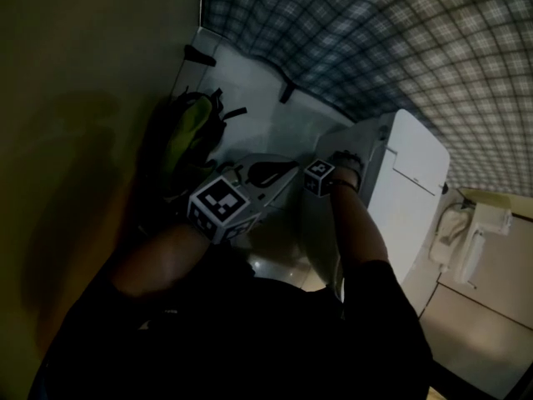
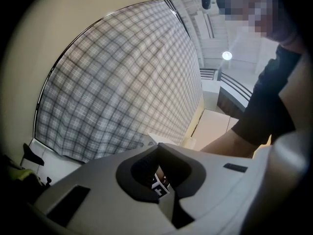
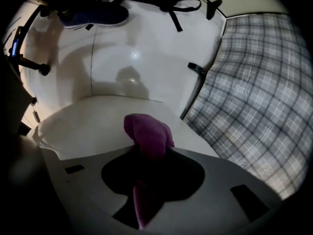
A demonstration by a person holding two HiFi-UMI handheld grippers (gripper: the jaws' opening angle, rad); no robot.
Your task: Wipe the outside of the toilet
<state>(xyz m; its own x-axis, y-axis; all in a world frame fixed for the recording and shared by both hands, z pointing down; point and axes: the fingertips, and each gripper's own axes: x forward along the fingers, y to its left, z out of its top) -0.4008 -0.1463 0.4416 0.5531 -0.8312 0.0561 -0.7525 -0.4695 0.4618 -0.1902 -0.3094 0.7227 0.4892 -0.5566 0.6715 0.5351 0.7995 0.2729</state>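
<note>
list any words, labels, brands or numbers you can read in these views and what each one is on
None: no word, brand or number can be read in any view.
left marker cube and right marker cube: black-and-white square patterns only, no letters.
toilet: no label or print shows.
purple cloth: plain, no tag in sight.
</note>
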